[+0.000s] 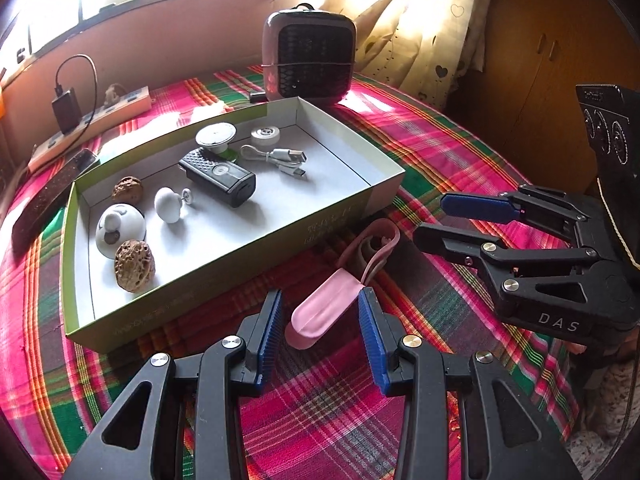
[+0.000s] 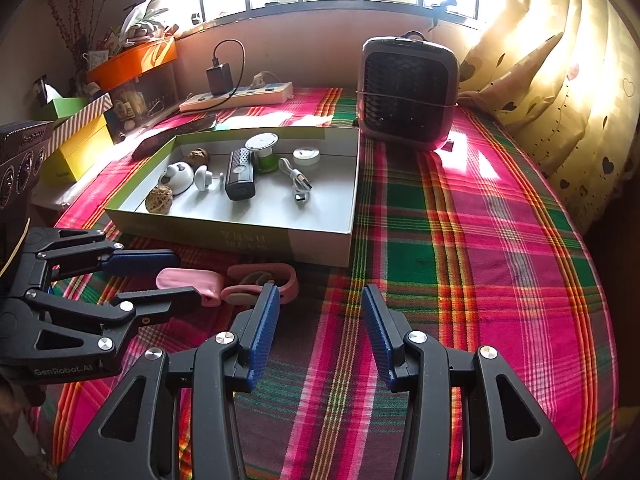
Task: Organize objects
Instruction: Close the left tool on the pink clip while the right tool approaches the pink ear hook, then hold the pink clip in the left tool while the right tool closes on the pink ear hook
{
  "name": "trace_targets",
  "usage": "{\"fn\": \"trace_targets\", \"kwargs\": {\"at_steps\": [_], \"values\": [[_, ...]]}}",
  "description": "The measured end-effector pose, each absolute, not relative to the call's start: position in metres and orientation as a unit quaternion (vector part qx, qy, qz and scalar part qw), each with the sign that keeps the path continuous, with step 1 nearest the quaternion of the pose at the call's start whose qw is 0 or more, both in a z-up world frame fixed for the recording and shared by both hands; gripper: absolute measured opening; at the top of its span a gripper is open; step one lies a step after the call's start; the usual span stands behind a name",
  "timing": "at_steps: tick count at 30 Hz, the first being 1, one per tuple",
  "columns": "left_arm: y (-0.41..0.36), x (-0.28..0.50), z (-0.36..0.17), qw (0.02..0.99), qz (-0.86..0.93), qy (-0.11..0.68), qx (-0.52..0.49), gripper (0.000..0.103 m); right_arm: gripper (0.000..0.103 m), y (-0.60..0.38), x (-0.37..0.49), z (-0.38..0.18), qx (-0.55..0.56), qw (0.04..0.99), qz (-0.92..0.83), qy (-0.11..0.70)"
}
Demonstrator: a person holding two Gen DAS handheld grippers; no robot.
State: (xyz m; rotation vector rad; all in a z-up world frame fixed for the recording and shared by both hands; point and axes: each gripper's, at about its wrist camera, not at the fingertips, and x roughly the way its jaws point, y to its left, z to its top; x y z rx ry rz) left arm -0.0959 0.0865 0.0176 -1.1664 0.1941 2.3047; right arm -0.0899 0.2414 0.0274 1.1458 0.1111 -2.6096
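Note:
A pink pouch with a looped strap [image 1: 324, 312] lies on the plaid cloth in front of a shallow white and green box [image 1: 352, 204]. My left gripper [image 1: 322, 304] is open, its blue pads either side of the pouch's near end, not closed on it. In the right wrist view the pouch [image 2: 200, 282] lies between the left gripper's fingers [image 2: 176, 276]. My right gripper [image 2: 320, 300] is open and empty over bare cloth to the pouch's right; it also shows in the left wrist view [image 1: 432, 220]. The box [image 2: 320, 242] holds walnuts, a black device, a cable and white knobs.
A small pink heater [image 2: 408, 92] stands behind the box. A power strip with a charger [image 2: 236, 96] lies by the wall. Orange, yellow and green boxes [image 2: 80, 136] are stacked at far left. Curtains [image 2: 560, 100] hang on the right. A dark phone [image 1: 48, 196] lies left of the box.

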Motion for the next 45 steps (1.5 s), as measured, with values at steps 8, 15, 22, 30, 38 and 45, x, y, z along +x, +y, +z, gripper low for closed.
{"fn": "trace_targets", "kwargs": {"at_steps": [8,15,22,30,38,45], "values": [[0.095,-0.101,0.011,0.271,0.853,0.090,-0.436,0.037,0.044,0.240,-0.095,0.023,0.407,0.147,-0.901,0.032],[0.093,-0.104,0.010,0.266,0.856,0.082,-0.436,0.035,0.044,0.237,-0.097,0.023,0.411,0.149,-0.899,0.034],[0.078,-0.103,0.009,0.240,0.865,0.063,-0.435,0.025,0.044,0.225,-0.097,0.023,0.414,0.155,-0.897,0.032],[0.052,-0.098,0.008,0.224,0.871,0.032,-0.437,0.025,0.060,0.200,-0.100,0.022,0.414,0.148,-0.898,0.025],[0.047,-0.098,0.007,0.233,0.870,0.020,-0.434,0.025,0.062,0.189,-0.101,0.018,0.420,0.117,-0.898,0.056],[0.045,-0.099,0.007,0.237,0.869,0.012,-0.433,0.025,0.062,0.203,-0.095,0.017,0.427,0.087,-0.898,0.063]]}}
